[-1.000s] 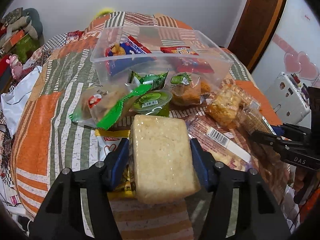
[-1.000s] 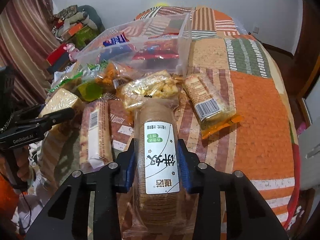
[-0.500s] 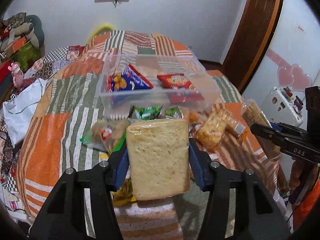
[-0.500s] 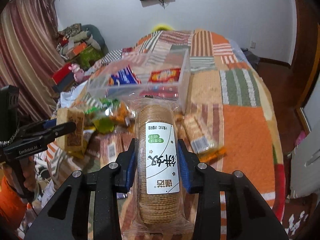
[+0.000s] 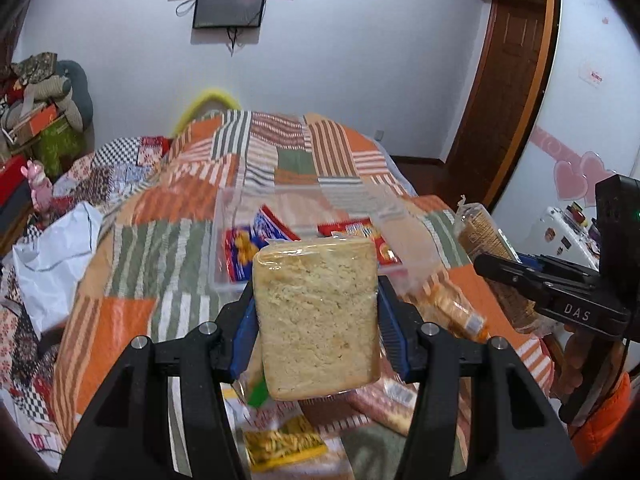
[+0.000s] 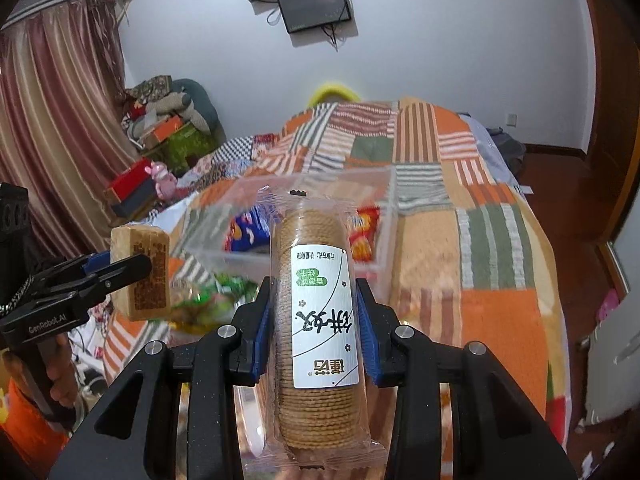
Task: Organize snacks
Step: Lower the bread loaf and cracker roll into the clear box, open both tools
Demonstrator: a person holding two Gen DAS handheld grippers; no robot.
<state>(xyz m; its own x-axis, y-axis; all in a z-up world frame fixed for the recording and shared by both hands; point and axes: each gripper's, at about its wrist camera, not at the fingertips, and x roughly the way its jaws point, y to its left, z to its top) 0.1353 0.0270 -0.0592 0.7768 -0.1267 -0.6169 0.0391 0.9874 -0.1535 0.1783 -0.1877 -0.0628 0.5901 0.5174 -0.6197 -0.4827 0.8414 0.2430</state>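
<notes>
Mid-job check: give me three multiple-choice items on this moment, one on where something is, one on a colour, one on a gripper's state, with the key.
1. Where is the clear plastic bin?
A. on the patchwork quilt
B. on the floor
C. on a shelf

2. What colour is the label on the biscuit sleeve?
A. red
B. white with a green patch
C. solid black

3. What is the state of the left gripper?
A. open and empty
B. shut on a drink can
C. shut on the wrapped pale cake block

Key: 1 A, the bin sits on the patchwork quilt with red and blue packets inside. 2 B, the right wrist view shows a white label with black characters and a green patch. 3 C, both blue pads press the block's sides, lifted off the quilt; the right gripper likewise clamps the sleeve.
</notes>
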